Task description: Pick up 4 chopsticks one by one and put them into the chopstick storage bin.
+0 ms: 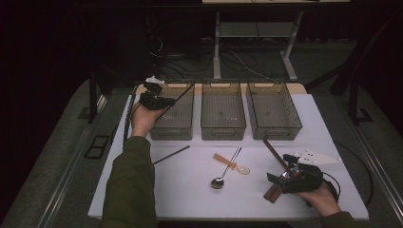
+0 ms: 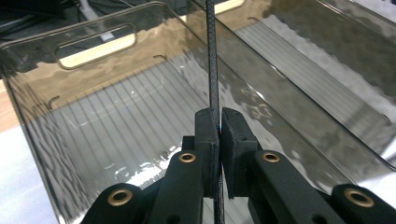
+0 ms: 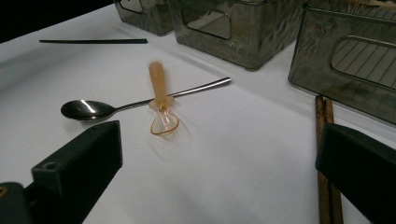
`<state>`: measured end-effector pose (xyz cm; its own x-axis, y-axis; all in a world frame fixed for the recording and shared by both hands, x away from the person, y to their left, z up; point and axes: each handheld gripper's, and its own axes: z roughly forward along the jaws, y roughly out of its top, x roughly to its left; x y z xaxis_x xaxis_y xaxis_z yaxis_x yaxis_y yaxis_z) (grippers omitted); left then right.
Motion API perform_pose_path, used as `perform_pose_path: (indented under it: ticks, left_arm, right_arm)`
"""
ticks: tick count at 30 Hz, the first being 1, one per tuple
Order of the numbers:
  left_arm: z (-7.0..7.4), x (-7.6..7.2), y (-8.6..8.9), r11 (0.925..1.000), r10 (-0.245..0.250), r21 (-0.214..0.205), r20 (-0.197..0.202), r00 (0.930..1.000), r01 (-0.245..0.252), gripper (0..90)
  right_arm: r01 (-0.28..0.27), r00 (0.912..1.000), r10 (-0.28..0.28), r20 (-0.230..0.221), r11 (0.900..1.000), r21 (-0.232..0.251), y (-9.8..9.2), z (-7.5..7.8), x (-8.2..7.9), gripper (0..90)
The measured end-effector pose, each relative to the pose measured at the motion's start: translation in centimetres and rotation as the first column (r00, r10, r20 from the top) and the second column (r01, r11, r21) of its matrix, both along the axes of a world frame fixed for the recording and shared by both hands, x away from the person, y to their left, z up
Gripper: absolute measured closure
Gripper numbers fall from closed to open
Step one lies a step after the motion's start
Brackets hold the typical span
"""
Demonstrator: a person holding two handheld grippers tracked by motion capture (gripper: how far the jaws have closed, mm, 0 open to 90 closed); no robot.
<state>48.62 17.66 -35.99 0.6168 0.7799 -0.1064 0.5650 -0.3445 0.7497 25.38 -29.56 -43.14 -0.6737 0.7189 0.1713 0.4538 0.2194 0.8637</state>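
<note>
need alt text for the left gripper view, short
The left claw is shut on a thin black chopstick that stands upright above an empty smoky-clear plastic bin. A second similar bin sits beside it on the white table.

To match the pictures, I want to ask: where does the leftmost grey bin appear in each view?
High view: the leftmost bin is upper left of middle, first in the row.
Left gripper view: left and middle of the picture, behind the black chopstick.
Right gripper view: top edge, left of middle.
Shared landmark: the middle bin beside it.
</note>
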Motion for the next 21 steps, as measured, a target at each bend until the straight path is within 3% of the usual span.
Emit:
perform_pose_path:
  ticks: [9, 11, 14, 19, 21]
  left_arm:
    - [-0.7, 1.4, -0.4, 0.9992, 0.038, 0.012, -0.009, 0.9992, -0.038, 85.7]
    - [-0.8, 1.5, -0.5, 0.9981, 0.051, 0.035, -0.003, 0.9987, -0.051, 84.8]
    - [-0.8, 1.4, -0.5, 0.9968, 0.077, 0.023, 0.023, 0.9968, -0.077, 64.1]
    - [-0.3, 0.6, -0.7, 0.9973, 0.066, 0.030, 0.054, 0.9963, -0.068, 55.7]
    - [-0.1, 0.2, -0.7, 0.9984, 0.050, 0.026, 0.049, 0.9976, -0.051, 53.3]
  right_arm:
    - [-0.006, 1.0000, 0.006, 0.003, 1.0000, 0.006, 0.0, 0.0, 0.0, 0.3]
    - [-0.007, 1.0000, 0.007, 0.001, 1.0000, 0.006, 0.0, 0.0, 0.0, 0.3]
    - [-0.008, 1.0000, 0.008, 0.002, 0.9999, 0.007, 0.0, 0.0, 0.0, 0.3]
    - [-0.006, 1.0000, 0.006, 0.001, 1.0000, 0.007, 0.0, 0.0, 0.0, 0.3]
    - [-0.005, 1.0000, 0.005, 0.002, 1.0000, 0.007, 0.0, 0.0, 0.0, 0.3]
